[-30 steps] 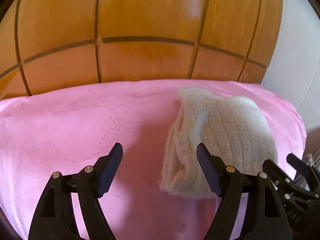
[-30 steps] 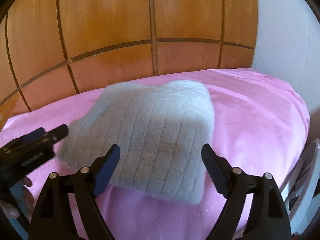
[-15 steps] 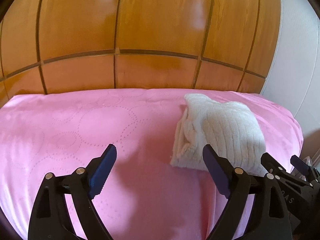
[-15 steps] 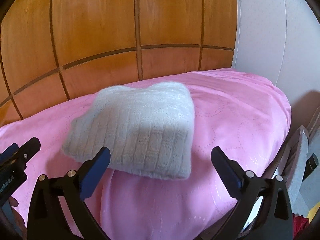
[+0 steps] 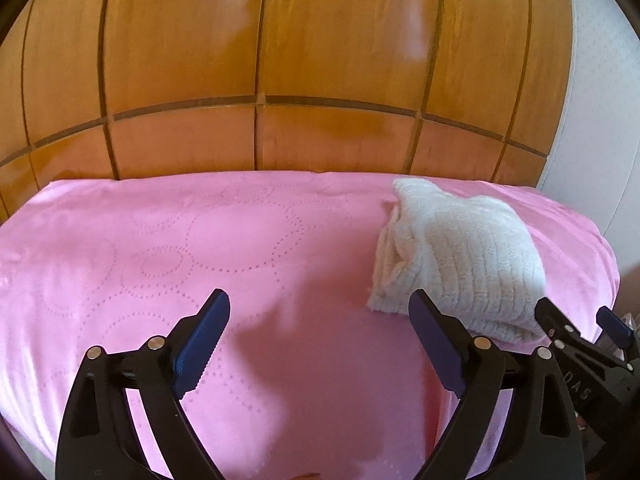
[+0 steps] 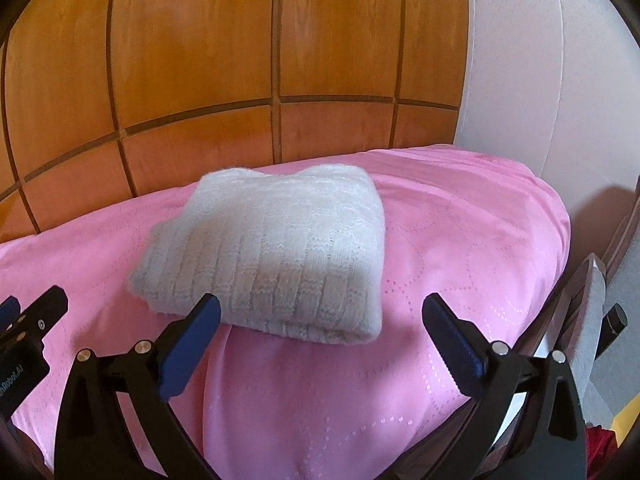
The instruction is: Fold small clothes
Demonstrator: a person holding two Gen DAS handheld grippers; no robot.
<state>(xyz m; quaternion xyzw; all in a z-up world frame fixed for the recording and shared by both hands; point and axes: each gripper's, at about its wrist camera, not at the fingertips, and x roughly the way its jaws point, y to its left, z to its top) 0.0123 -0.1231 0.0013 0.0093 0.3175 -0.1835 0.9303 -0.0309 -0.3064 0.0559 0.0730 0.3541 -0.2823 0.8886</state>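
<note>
Both tongs are empty right now. The left gripper (image 5: pixel 316 344) has its jaws spread wide and opening a touch more, with nothing between them but bare pink bedspread (image 5: pixel 160 248). The right gripper (image 6: pixel 320 328) is spread about as wide as it goes too, and it sits in front of the near edge of the knit without its pads touching it. Moving outward: the white knit garment (image 6: pixel 276 248) is lying on the bedspread as a compact, roughly square bundle, toward the right end of the bed, near the wooden headboard (image 5: pixel 280 60) and not far from the white wall (image 6: pixel 520 60). From the left wrist view you can see the stacked layers along its left edge, so it looks folded over several times already. The top face looks smooth and the edges line up pretty well. So my read is that this piece is basically done, and the tongs have let go. What's left, if anything, is maybe a little tidy of that layered edge, or moving on to another piece, though I can't see any other clothes waiting in either view.
</note>
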